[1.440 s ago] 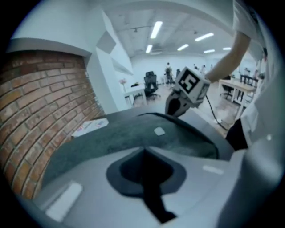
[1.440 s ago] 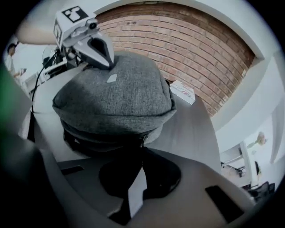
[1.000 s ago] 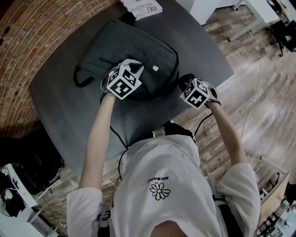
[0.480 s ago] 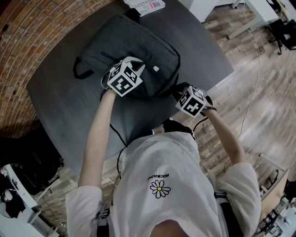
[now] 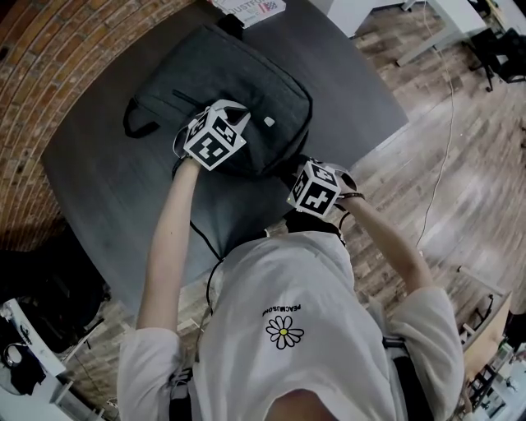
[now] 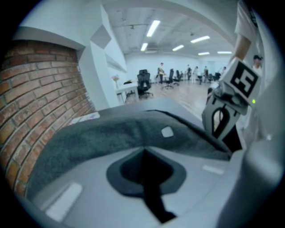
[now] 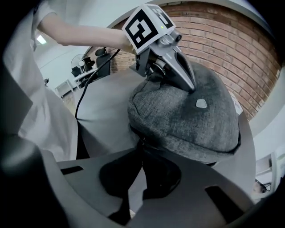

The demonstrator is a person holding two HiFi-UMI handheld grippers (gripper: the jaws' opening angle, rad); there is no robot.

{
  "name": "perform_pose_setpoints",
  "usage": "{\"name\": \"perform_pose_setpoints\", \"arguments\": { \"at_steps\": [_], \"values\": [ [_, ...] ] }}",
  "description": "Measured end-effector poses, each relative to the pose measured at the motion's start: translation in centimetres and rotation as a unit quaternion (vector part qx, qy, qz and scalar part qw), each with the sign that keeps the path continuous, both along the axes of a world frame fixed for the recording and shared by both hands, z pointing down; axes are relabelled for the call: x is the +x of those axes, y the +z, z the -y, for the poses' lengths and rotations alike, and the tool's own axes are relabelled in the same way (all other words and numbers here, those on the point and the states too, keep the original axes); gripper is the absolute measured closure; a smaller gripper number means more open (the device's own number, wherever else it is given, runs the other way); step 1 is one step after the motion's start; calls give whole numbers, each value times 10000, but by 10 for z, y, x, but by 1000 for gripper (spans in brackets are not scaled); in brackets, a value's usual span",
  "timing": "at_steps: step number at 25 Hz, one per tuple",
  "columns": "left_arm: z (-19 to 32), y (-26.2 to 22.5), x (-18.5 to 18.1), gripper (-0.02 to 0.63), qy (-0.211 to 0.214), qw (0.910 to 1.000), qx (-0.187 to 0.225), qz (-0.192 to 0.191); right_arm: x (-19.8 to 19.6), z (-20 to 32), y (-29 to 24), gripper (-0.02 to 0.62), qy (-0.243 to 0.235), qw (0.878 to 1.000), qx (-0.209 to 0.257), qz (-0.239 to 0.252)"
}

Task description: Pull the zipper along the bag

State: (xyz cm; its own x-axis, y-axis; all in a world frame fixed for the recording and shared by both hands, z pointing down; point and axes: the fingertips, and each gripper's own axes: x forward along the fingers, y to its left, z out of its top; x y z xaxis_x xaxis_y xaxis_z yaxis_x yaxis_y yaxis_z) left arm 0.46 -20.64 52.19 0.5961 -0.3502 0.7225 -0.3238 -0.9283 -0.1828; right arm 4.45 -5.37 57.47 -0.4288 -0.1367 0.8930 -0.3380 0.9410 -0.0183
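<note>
A dark grey backpack (image 5: 246,70) lies flat on the grey table (image 5: 99,173). My left gripper (image 5: 237,116) points down onto the backpack's top panel (image 7: 187,120); its fingers (image 7: 185,75) meet in a point and pinch the fabric (image 6: 111,131) just short of a small pale label (image 7: 201,103). My right gripper (image 5: 299,167) is at the backpack's near edge, shut on the zipper pull (image 7: 141,143), which shows right at its jaw tips. The left gripper view shows the right gripper (image 6: 219,129) at the right, low against the bag's rim.
A white book (image 5: 246,8) lies at the table's far edge, past the bag. The bag's handle loop (image 5: 134,123) sticks out to the left. A black cable (image 5: 201,238) hangs off the near table edge. Brick wall (image 5: 41,57) on the left, wooden floor (image 5: 460,181) on the right.
My right gripper has slid left along the bag's near edge, from its right corner towards the middle. The left gripper has stayed on the bag's top.
</note>
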Motion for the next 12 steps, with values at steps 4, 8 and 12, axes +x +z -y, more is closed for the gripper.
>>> {"name": "perform_pose_setpoints", "arguments": {
  "at_steps": [4,8,12],
  "values": [
    [-3,-3,-1,606,16,9999,116,-48,3,0,2,592,328,9995,19,28],
    [-5,-21,-8,604,-32,9979,586,-258,8,1,6,592,236,9991,306,-163],
    [-10,-44,-22,604,-380,9923,1083,-464,16,2,9,592,158,9984,428,-344]
  ]
}}
